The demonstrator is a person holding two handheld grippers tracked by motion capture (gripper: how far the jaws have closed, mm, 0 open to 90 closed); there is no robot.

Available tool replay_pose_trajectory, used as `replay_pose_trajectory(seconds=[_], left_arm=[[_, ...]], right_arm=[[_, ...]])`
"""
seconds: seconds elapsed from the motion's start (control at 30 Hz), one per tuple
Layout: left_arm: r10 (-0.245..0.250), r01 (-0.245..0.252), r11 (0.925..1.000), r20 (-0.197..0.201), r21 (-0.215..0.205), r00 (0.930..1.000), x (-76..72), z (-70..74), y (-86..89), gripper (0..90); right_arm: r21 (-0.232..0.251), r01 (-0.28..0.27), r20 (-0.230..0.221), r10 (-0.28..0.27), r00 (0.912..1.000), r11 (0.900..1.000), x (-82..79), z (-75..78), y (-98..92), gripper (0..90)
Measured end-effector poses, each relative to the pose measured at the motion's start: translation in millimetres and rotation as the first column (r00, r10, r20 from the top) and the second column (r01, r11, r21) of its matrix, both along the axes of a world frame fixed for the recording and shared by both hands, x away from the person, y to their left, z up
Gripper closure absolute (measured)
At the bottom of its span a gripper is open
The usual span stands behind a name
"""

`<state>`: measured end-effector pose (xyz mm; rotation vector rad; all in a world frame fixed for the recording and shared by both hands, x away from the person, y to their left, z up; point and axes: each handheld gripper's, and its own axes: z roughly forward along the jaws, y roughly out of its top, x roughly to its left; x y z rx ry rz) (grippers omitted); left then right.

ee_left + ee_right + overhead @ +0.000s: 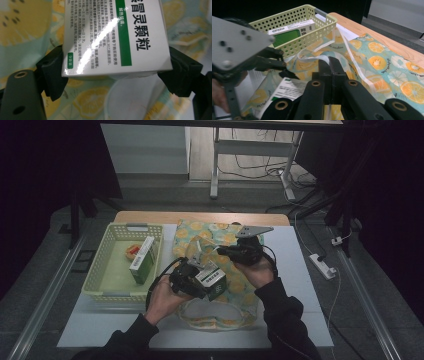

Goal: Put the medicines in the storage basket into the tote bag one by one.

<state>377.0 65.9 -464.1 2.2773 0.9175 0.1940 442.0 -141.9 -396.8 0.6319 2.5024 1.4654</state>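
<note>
A white medicine box with a green stripe point(112, 37) sits crosswise between the jaws of my left gripper point(116, 75), which is shut on it. In the high view that box point(212, 278) hangs over the middle of a teal bag printed with citrus slices point(235, 282), with the left gripper point(204, 282) at its left. My right gripper point(221, 251) is just behind it, shut on the bag's pale rim. In the right gripper view its jaws point(329, 65) press together on the white strip of the bag point(367, 50), and the box point(288, 90) lies below left.
A pale green perforated basket point(100, 270) stands left of the bag, holding a green-and-white box point(142, 260) and a small orange item point(131, 251). The white board point(305, 285) under everything ends near the wooden table edge point(200, 216) at the back.
</note>
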Motion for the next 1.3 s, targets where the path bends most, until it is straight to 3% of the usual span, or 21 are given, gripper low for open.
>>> replay_pose_trajectory(seconds=[0.77,1.03,1.3], left_arm=[[0.112,-0.112,0.9936,0.023,0.015,0.9935,36.9,-15.1,-12.4,17.2],[0.105,-0.105,0.9945,0.036,0.007,0.9939,37.8,-17.4,-14.9,14.7],[0.102,-0.101,0.9948,0.049,-0.014,0.9936,28.4,-12.3,-11.6,7.3]], right_arm=[[-0.018,0.01,-0.006,-0.011,0.9999,1.0,3.1,-5.2,-0.2,89.9],[-0.017,0.015,-0.006,-0.015,0.9999,1.0,3.9,-5.7,-1.3,89.9],[-0.016,0.015,-0.007,-0.016,0.9999,1.0,4.5,-5.9,-2.1,89.9]])
